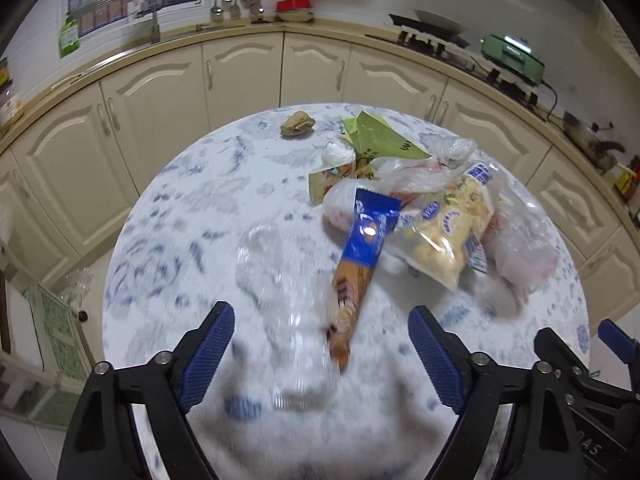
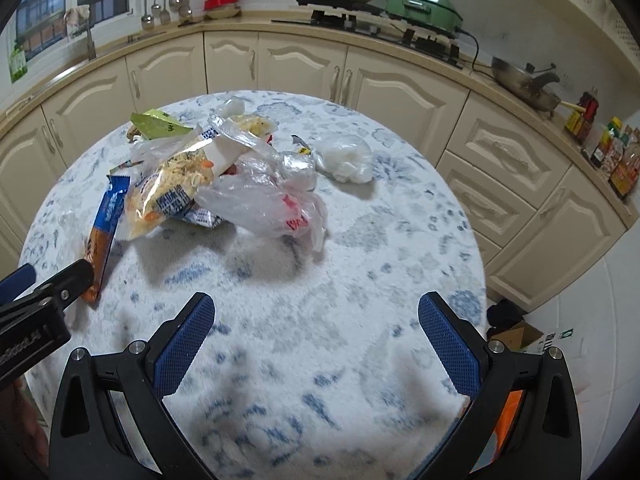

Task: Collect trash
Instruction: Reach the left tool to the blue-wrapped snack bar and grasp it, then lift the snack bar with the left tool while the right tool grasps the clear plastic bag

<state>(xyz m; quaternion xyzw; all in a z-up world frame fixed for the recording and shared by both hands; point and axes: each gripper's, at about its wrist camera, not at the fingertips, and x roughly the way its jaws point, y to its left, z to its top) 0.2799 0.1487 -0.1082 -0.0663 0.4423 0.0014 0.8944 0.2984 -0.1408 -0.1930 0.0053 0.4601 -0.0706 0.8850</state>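
The trash lies in one loose pile on the round counter (image 2: 360,240), toward its far side. It comprises a blue-and-orange snack wrapper (image 1: 362,256), a clear noodle packet (image 1: 448,232), several crumpled clear plastic bags (image 2: 264,200), a green wrapper (image 1: 380,136) and a separate white bag (image 2: 348,156) lying near the pile.

Left tool (image 1: 320,348): jaws wide apart, nothing gripped. The lower end of the snack wrapper and a clear film (image 1: 280,276) – blurred in the left wrist view – lie between the fingers; the pads do not press on either. Right tool (image 2: 316,340): jaws wide apart, empty, over bare counter short of the pile.

Handling, as judged: all items are light, thin and limp. Film is slippery and will crumple rather than resist – pinch a gathered fold, not a flat face. The snack wrapper is somewhat stiffer; take it across its narrow width near the lower end.
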